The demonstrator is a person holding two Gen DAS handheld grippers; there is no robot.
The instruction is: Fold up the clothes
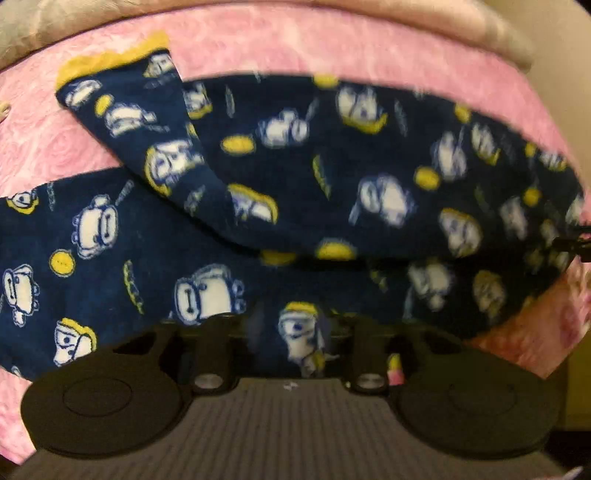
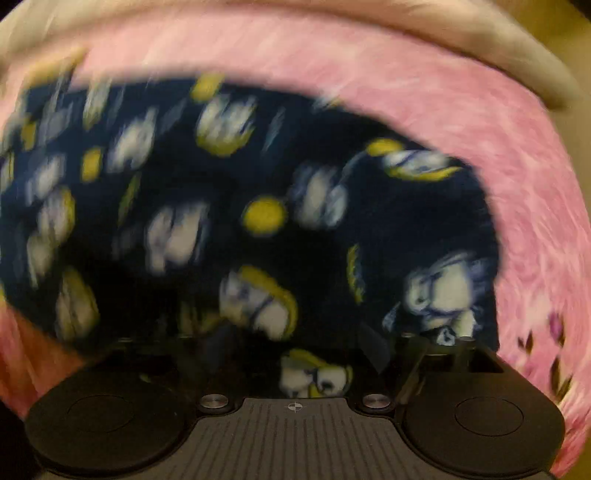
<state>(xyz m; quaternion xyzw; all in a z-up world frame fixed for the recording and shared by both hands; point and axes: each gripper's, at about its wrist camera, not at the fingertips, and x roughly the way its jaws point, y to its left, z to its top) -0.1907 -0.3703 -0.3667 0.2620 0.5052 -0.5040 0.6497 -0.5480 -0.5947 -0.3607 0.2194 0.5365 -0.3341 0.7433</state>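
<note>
A navy garment (image 1: 314,166) printed with white cartoon figures and yellow dots lies on a pink bedspread (image 1: 332,48). One layer is folded over another, and a sleeve with a yellow cuff (image 1: 110,62) points to the upper left. My left gripper (image 1: 290,325) hangs over the garment's near part, its black fingers (image 1: 210,347) apart with only the cloth's surface showing between them. The right wrist view is blurred. There the same garment (image 2: 221,203) fills the middle, and my right gripper (image 2: 317,343) stands wide above its near edge, gripping nothing.
The pink bedspread (image 2: 461,118) surrounds the garment on all sides. A beige blanket or pillow (image 1: 443,18) runs along the far edge, also seen as a beige band (image 2: 480,44). The bed's corner drops off at the lower right (image 1: 554,369).
</note>
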